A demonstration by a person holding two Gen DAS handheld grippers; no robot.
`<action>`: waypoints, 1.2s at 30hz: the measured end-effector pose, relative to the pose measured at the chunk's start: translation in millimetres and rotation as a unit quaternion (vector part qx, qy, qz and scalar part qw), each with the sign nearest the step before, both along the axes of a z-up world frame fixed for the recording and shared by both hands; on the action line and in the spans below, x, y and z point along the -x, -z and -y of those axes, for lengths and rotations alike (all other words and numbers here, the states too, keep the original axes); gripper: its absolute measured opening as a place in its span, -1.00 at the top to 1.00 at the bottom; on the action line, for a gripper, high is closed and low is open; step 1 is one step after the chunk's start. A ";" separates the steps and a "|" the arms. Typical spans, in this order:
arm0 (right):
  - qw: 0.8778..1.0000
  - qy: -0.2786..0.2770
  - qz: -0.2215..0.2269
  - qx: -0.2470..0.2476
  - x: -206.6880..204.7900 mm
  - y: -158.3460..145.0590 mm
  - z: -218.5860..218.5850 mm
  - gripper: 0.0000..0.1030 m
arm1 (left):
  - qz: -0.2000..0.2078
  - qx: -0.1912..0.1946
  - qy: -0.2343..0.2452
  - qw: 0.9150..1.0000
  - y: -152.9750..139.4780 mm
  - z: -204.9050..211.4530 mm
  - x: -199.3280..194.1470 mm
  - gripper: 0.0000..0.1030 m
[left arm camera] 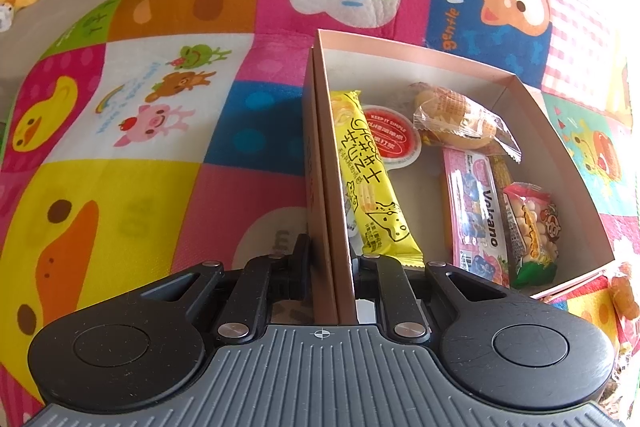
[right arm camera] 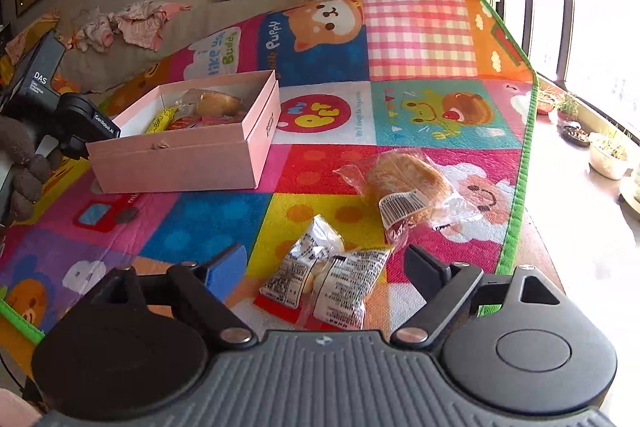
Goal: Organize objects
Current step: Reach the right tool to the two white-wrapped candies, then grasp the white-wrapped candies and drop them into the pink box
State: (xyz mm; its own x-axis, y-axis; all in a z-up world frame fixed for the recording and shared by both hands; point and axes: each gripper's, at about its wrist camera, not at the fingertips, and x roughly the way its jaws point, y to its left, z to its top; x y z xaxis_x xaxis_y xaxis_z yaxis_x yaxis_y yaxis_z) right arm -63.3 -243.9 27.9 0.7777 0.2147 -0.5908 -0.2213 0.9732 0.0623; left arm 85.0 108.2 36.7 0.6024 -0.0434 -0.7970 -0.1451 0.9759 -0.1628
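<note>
Beside the pink box (right arm camera: pixel 176 163), only the right view shows, perhaps, bread (right arm camera: pixel 408 183).

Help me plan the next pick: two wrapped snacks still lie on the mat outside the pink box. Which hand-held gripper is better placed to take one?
Right. The right hand-held gripper is open just before the small white snack packet, while the left hand-held gripper is shut on the pink box wall, steadying it.

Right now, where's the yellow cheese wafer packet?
Left wrist view: the yellow cheese wafer packet lies inside the pink cardboard box, along its left wall, beside the round red-lidded cup. The left tongs clamp that wall.
</note>
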 end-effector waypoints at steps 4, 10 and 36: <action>1.000 0.005 -0.026 0.015 2.2 16.0 -6.0 -0.95 | 0.000 0.000 0.000 1.000 -0.1 0.1 0.0 0.69; 0.998 0.017 -0.042 0.033 0.5 26.3 -15.6 -1.00 | -0.001 0.001 0.000 1.000 0.4 -0.3 0.6 0.68; 0.995 0.069 -0.065 0.013 -40.3 20.1 -33.4 -0.94 | 0.001 0.008 -0.001 1.000 0.1 -1.5 2.1 0.67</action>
